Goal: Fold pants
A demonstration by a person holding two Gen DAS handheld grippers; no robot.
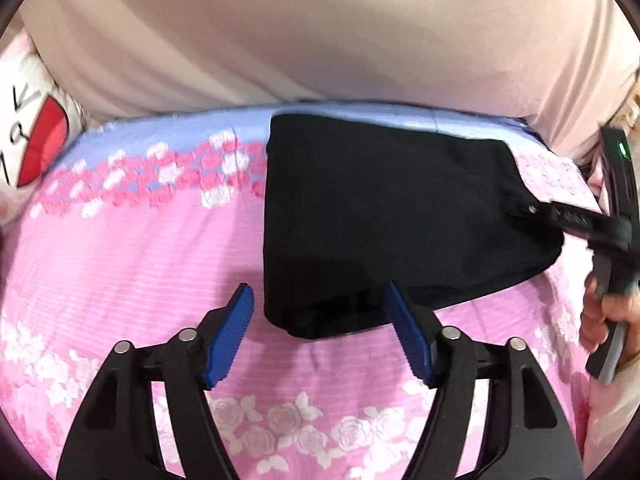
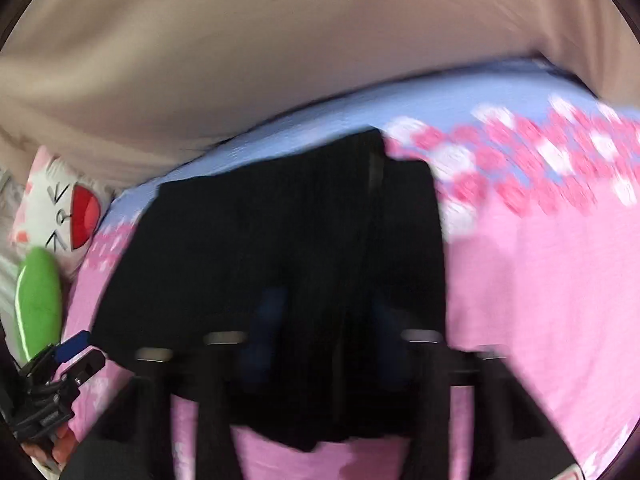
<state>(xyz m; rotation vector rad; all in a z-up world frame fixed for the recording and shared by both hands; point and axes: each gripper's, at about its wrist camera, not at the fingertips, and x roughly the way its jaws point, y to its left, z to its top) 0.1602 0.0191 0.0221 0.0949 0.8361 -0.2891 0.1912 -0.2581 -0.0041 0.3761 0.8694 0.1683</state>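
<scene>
The black pants (image 1: pixel 384 216) lie folded into a compact bundle on the pink floral bedsheet (image 1: pixel 140 248). My left gripper (image 1: pixel 320 300) is open, its blue pads either side of the bundle's near corner, holding nothing. My right gripper (image 1: pixel 524 212) reaches in from the right and rests on the bundle's right edge. In the right wrist view the pants (image 2: pixel 280 240) fill the middle, and the right gripper (image 2: pixel 320 320) is blurred over the black cloth, its blue pads apart with cloth between them.
A beige curtain or wall (image 1: pixel 320 32) rises behind the bed. A white cat pillow with a red mouth (image 1: pixel 36 136) sits at the far left, also in the right wrist view (image 2: pixel 68 208), beside a green plush (image 2: pixel 38 300). The sheet has a blue band (image 1: pixel 180 128) at the back.
</scene>
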